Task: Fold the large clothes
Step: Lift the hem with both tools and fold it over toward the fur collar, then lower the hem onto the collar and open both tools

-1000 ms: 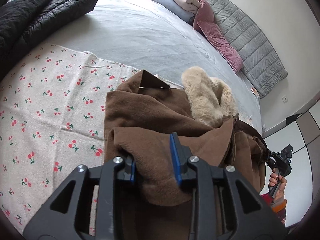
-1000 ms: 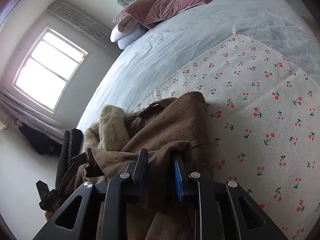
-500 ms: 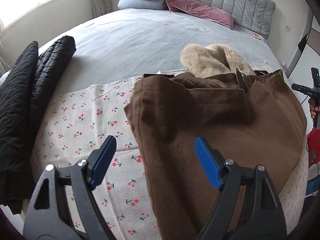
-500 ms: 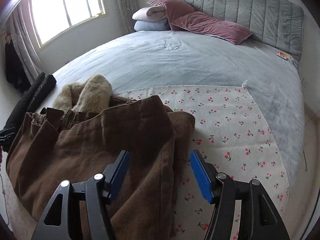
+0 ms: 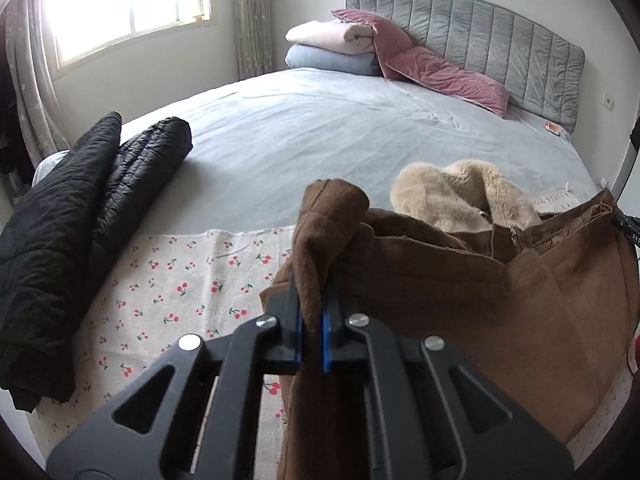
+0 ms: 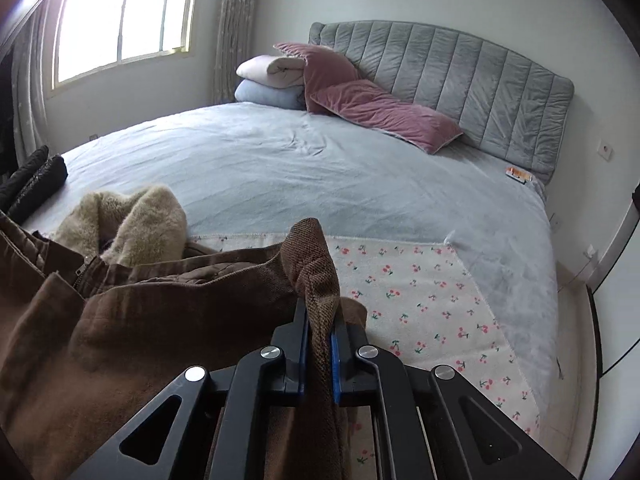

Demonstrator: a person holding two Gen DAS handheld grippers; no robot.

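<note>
A large brown coat (image 5: 500, 304) with a beige fur collar (image 5: 452, 196) lies folded on a cherry-print cloth (image 5: 168, 300) at the foot of the bed. My left gripper (image 5: 310, 320) is shut on a bunched corner of the coat's left edge, which sticks up between the blue pads. My right gripper (image 6: 318, 336) is shut on a bunched corner of the coat (image 6: 140, 320) at its right edge. The fur collar (image 6: 136, 220) lies beyond the brown fabric in the right wrist view, and the cherry-print cloth (image 6: 420, 300) spreads to the right.
A black quilted jacket (image 5: 72, 240) lies folded along the bed's left side, partly on the cloth. Pink pillows (image 6: 380, 112) and folded blankets (image 6: 268, 80) sit by the grey headboard (image 6: 460, 76). The grey bedspread (image 6: 320, 176) stretches beyond the cloth. The bed's right edge drops to the floor.
Both grippers were open above the coat half a second ago. Now each has shut on a corner of the coat and holds the fabric bunched upward.
</note>
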